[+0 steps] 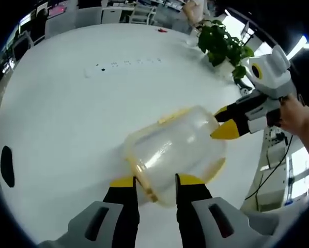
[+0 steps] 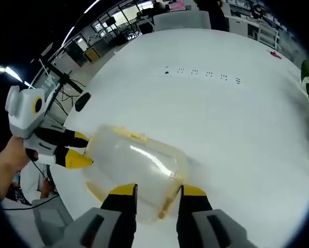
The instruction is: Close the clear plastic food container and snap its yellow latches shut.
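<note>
Between both grippers' parted fingers (image 1: pixel 122 182) lies the container (image 1: pixel 172 150), each end straddled.

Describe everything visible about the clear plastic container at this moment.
The clear plastic container is a cloudy, see-through tub with rounded corners, a yellow rim and yellow latches. It lies on the white table between the two grippers. The left gripper straddles one end at a yellow latch, and the right gripper straddles the opposite end. Whether every latch is snapped cannot be told.
</note>
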Demonstrator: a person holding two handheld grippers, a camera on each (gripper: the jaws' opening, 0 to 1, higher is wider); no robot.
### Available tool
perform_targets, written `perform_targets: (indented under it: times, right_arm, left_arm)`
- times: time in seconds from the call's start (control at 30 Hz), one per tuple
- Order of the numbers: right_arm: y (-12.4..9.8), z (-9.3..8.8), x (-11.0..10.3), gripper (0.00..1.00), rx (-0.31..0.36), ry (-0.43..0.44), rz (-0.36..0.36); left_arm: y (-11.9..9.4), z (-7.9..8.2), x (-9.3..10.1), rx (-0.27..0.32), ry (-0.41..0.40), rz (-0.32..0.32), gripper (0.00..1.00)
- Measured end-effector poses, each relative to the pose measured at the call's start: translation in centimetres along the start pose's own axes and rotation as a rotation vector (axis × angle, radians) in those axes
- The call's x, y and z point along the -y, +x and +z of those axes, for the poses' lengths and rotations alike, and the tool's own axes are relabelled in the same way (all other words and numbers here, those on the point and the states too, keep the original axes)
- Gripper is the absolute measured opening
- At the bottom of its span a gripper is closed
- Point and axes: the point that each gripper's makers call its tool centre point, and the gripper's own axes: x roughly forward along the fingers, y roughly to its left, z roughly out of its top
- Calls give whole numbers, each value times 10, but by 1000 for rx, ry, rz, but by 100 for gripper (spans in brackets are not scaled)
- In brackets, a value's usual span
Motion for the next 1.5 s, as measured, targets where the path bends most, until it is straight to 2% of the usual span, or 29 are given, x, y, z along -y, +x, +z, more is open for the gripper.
perform_targets:
  times: [0.13, 0.23, 0.33, 0.4, 0.6, 0.77, 0.9, 1.03, 1.27, 1.37, 1.5]
  right_arm:
    - [-3, -1, 0, 29, 6, 16, -6]
    - [-4, -1, 1, 31, 12, -9, -1]
    - [-4, -6, -1, 36, -22, -63, 14]
    - [-4, -5, -1, 39, -17, -74, 8]
    - [-8, -6, 0, 36, -20, -109, -12]
    - [-13, -3, 4, 34, -36, -195, -39]
    - [-17, -1, 6, 34, -46, -296, -73]
    - [-16, -4, 3, 38, -67, -346, -72]
    - [-15, -8, -3, 37, -99, -434, -50]
    - [-17, -8, 1, 34, -126, -535, -70]
    - [-17, -7, -3, 33, -142, -578, -63]
  left_arm:
    - [-2, 1, -1, 3, -7, -6, 25]
    - [-5, 1, 1, 9, 7, -6, 26]
    - [-7, 2, 2, 14, 36, -20, 25]
    - [-7, 3, 3, 14, 43, -23, 25]
    - [-11, 2, 2, 6, 60, -26, 21]
    - [-14, -2, 3, -19, 131, -19, 23]
    - [-18, -4, 0, -52, 251, 13, 23]
    - [-20, -3, 5, -62, 277, 0, 23]
    - [-22, 2, 10, -60, 362, -8, 26]
    - [-21, 4, 15, -73, 397, -22, 26]
    - [-21, 7, 14, -101, 519, 13, 27]
